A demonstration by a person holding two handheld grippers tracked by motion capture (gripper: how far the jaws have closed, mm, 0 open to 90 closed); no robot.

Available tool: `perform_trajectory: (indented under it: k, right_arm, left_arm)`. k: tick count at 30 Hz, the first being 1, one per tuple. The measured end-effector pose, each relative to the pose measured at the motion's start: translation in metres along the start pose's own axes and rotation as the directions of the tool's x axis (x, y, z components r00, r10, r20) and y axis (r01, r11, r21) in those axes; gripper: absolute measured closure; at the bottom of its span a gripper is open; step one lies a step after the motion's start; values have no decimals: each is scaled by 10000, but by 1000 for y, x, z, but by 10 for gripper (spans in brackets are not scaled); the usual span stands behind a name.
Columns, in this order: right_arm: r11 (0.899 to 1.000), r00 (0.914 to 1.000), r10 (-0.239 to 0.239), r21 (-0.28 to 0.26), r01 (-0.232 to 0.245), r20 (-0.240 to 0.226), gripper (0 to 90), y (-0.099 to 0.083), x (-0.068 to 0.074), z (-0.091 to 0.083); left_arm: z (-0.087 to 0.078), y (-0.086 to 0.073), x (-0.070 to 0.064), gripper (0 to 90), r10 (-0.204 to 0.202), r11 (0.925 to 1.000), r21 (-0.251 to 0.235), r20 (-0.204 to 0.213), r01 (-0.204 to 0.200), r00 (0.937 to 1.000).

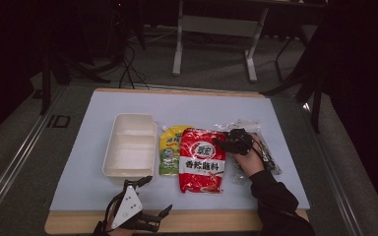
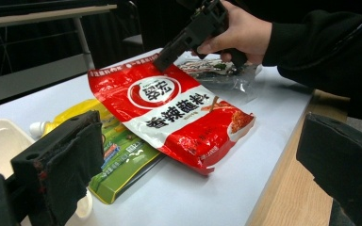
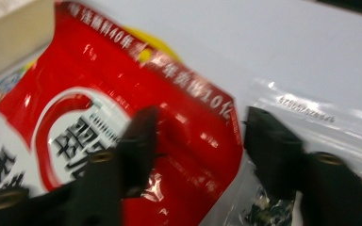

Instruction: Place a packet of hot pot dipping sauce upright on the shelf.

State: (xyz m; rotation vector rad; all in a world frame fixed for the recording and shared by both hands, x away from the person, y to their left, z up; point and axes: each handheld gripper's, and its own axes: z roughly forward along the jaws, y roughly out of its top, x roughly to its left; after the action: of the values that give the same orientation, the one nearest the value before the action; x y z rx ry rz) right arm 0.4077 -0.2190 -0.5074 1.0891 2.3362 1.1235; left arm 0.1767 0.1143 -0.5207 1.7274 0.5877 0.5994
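Red packet [image 2: 179,120], white band: large dark characters 香辣蘸料.
Red packet, round emblem: two big characters, stylised, not surely legible.
Red packet, top edge: white line containing "40年" and "10亿" in the right gripper view [image 3: 136,117]; remaining characters blurred.
Clear bag [image 3: 320,122], top seal: small printed number string, too blurred to read.
Yellow-green pouch [image 2: 118,157]: coloured label print, too small to read.
White tray [image 1: 130,145]: no lettering.

Right claw [image 1: 222,142] jaws parted, left claw [image 1: 156,196] agape, low
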Motion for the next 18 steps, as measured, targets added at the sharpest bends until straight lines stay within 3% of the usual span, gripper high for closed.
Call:
perform_trajectory:
  k: [2,3,4,6,9,18]
  right_arm:
    - [9999,9999,-87,133,86,71,551,0,0,0]
    - [9989,9998,-134,449,126,179,804,2,0,-2]
    - [9986,9998,-31,527,21,196,839,2,0,-3]
    - [9972,9996,-43,754,23,267,874,5,0,-5]
    - [9953,9983,-452,875,419,369,888,8,4,-9]
    - [9950,9958,-848,562,828,338,895,15,13,-25]
  left_arm:
    - [0,0,0,26,0,10000,0,0,0,10000]
    - [1,0,0,25,11,10000,27,23,-11,10000]
    - [1,0,0,26,6,10000,19,39,-6,10000]
    - [1,0,0,26,9,10000,22,51,-9,10000]
    - [1,0,0,26,2,10000,16,36,-2,10000]
    - [2,2,-2,26,-204,9998,-75,192,206,9996]
